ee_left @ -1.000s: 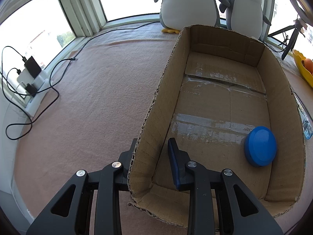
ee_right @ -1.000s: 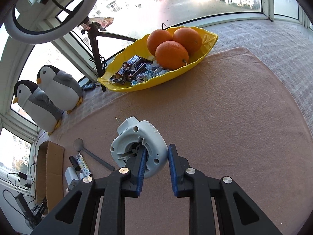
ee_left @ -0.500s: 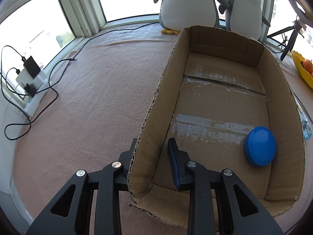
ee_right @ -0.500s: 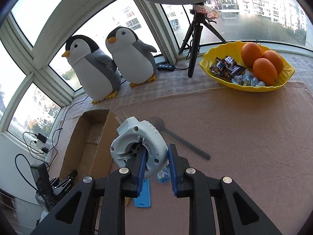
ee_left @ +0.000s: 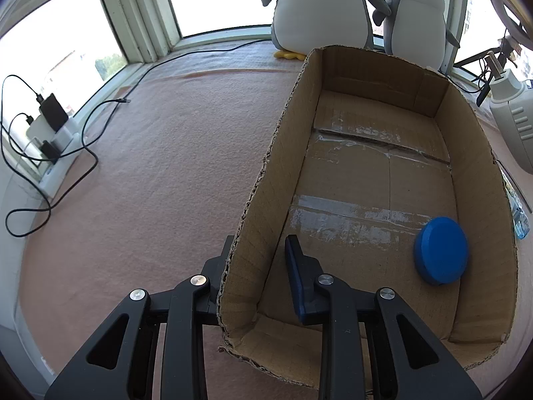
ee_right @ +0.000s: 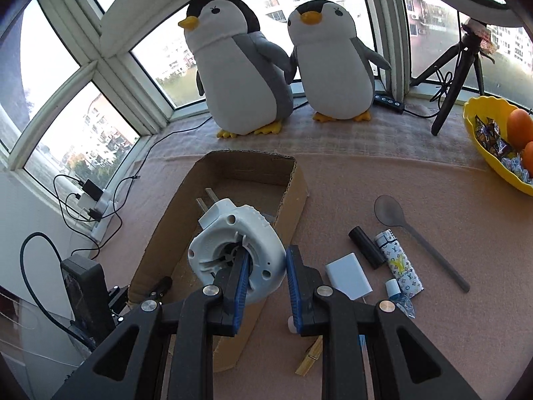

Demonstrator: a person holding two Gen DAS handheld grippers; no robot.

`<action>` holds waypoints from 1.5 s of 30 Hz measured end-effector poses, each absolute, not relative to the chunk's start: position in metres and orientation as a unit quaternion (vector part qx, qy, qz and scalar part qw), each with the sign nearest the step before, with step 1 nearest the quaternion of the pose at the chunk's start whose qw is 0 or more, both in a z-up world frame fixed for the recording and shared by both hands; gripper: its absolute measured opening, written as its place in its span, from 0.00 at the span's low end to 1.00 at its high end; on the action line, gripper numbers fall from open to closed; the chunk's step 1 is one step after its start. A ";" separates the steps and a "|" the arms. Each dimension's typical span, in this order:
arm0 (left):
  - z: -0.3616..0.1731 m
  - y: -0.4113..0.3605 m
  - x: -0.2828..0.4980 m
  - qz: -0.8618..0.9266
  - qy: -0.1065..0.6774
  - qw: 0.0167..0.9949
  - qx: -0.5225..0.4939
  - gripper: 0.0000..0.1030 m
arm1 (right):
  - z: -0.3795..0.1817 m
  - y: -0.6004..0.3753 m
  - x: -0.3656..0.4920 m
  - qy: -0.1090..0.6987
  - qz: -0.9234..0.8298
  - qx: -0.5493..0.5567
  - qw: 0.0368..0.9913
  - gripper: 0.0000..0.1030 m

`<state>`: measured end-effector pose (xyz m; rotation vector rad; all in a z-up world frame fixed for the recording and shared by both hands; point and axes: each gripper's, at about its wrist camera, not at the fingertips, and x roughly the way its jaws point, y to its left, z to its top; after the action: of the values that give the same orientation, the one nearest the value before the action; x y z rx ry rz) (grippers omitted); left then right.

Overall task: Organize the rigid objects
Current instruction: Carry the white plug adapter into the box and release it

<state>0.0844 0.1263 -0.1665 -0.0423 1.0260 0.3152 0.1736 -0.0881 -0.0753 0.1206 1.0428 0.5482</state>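
Showing a repeating LV monogram print on the white cylindrical tube (ee_right: pixel 401 268) lying beside the spoon, offering no other readable text anywhere

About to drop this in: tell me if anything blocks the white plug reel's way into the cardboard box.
Nothing visible does. The white plug reel, clamped in the right gripper, hangs over the open cardboard box; only a blue disc lies inside, near one wall.
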 end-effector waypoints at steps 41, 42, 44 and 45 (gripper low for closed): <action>-0.166 0.128 0.084 0.150 0.488 0.859 -0.020 0.25 | -0.090 -0.042 0.174 0.494 0.270 -0.016 0.826 0.35; -0.166 0.128 0.084 0.150 0.488 0.859 -0.020 0.25 | -0.088 -0.044 0.173 0.493 0.270 -0.015 0.827 0.35; -0.166 0.128 0.084 0.150 0.488 0.860 -0.020 0.25 | -0.083 -0.052 0.171 0.490 0.269 -0.009 0.829 0.35; -0.166 0.128 0.084 0.150 0.488 0.860 -0.020 0.25 | -0.081 -0.057 0.170 0.490 0.268 -0.005 0.830 0.35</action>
<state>0.0842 0.1276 -0.1663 -0.0423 1.0242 0.3156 0.1696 -0.0573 -0.0809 -0.0102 1.0386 0.5679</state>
